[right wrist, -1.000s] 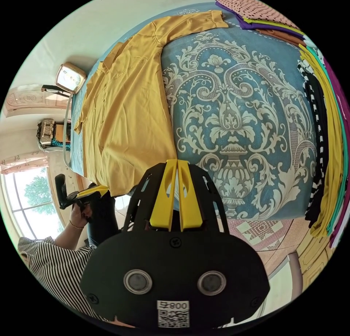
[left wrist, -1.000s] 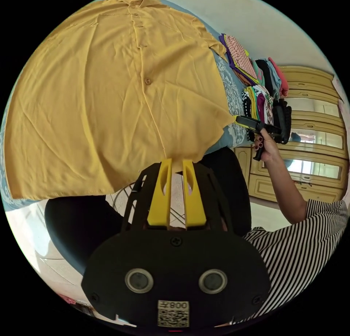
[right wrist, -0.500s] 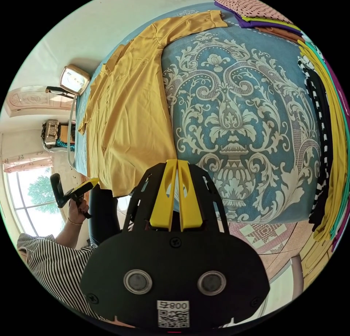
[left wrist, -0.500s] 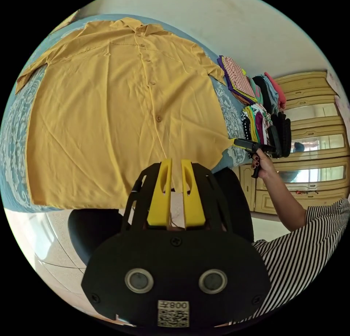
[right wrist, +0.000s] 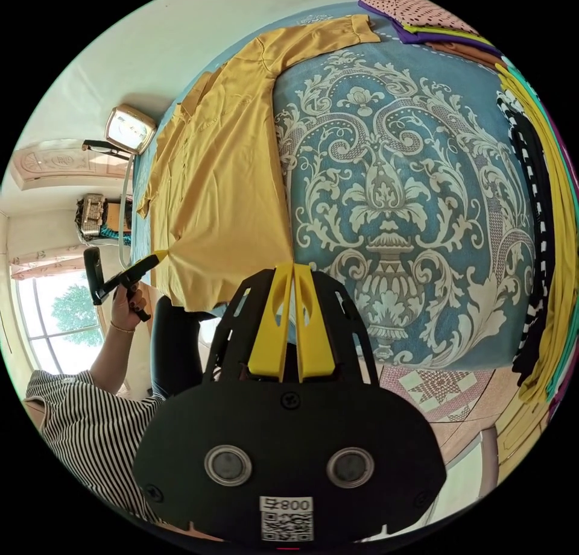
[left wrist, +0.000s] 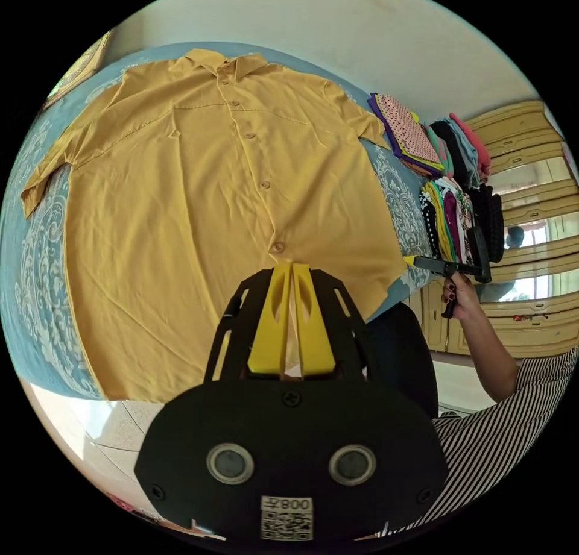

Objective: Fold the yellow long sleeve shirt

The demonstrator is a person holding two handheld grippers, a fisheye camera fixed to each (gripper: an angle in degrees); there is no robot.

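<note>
1. While the yellow long sleeve shirt [left wrist: 199,217] lies spread button-side up on the patterned blue bedspread [right wrist: 410,217], both grippers pinch its hem — likely to keep it flat.
2. Left gripper [left wrist: 292,267] is clenched at the placket bottom; right gripper [right wrist: 293,267] is clamped on the hem corner — ready for folding.

Yellow buttoned shirt [left wrist: 199,217], spread flat, front up, on patterned bedspread [right wrist: 410,217]

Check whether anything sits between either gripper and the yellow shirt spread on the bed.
Nothing visible does. The left gripper is already at the hem of the yellow shirt, and the right gripper is at the hem's corner. The stacks of folded clothes lie off to the side.
</note>
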